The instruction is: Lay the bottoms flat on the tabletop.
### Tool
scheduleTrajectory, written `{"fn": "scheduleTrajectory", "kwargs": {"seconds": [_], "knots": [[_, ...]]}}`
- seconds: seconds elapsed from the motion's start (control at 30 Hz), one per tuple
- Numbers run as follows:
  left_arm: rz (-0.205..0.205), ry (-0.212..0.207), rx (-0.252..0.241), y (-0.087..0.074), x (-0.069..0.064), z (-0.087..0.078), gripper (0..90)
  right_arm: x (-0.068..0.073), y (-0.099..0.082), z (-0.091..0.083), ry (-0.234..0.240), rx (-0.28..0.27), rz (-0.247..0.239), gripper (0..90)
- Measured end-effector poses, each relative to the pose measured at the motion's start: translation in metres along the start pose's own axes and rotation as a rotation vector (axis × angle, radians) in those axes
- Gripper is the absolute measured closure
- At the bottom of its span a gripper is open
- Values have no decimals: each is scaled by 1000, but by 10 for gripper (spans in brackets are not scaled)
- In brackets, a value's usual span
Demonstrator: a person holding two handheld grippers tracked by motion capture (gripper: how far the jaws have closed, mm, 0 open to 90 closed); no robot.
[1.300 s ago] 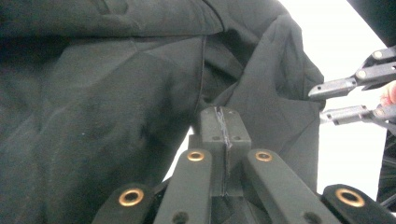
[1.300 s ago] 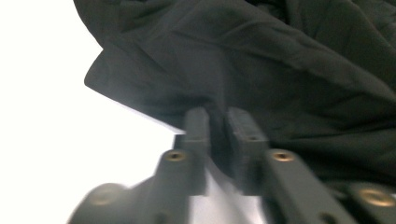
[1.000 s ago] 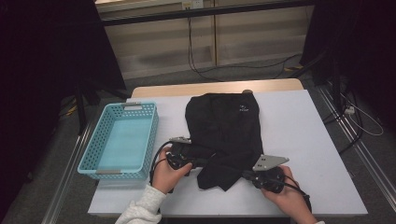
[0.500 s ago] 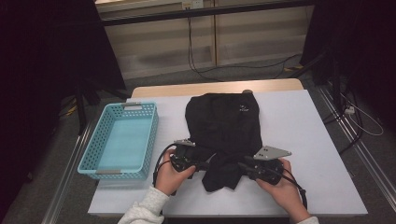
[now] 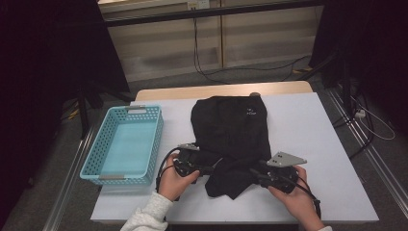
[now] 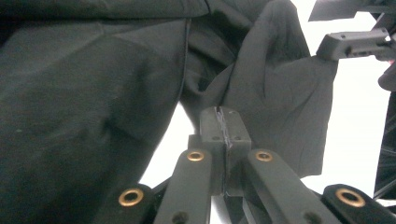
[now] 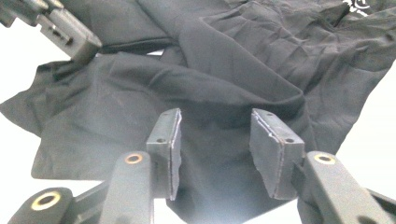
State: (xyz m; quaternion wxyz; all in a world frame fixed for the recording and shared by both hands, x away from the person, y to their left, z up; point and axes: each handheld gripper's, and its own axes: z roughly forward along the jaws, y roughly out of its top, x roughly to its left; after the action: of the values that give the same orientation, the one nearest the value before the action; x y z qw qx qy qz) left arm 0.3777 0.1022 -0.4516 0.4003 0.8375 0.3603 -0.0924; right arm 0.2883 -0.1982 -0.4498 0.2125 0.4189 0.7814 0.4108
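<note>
- Black garment (image 5: pixel 231 139) spread across the middle of the white table (image 5: pixel 312 139), near hem bunched between the two hands
- Left gripper (image 6: pixel 223 122) clamped tight, jaws pressed together with a thin pinch of the dark fabric between the pads
- Right gripper (image 7: pixel 215 140) just opening, jaws now parted with a clear gap, cloth lying below and beyond, pads pressing on nothing
- Light blue basket (image 5: pixel 98 166) just beside the garment, on the left edge of the table

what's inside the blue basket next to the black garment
Nothing visible: the blue basket shows its bare pale floor from rim to rim. It sits on the white table, left of the black garment. The near wall hides a thin strip of the floor.
</note>
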Motion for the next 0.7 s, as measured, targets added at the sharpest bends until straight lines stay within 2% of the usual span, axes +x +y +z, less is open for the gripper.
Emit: {"fn": "scheduleTrajectory", "kwargs": {"seconds": [0.17, 0.3, 0.47, 0.7], "knots": [[4, 7, -4, 1, 0, -2, 898, -1, -4, -11, -6, 1, 15, 488], [14, 9, -5, 3, -3, -2, 897, 3, -7, -14, 2, 10, 3, 483], [19, 11, -14, 3, -4, -4, 899, 8, -10, -16, 14, 26, -15, 500], [21, 12, -13, 4, -4, -3, 899, 14, -11, -21, 30, 15, -18, 527]]}}
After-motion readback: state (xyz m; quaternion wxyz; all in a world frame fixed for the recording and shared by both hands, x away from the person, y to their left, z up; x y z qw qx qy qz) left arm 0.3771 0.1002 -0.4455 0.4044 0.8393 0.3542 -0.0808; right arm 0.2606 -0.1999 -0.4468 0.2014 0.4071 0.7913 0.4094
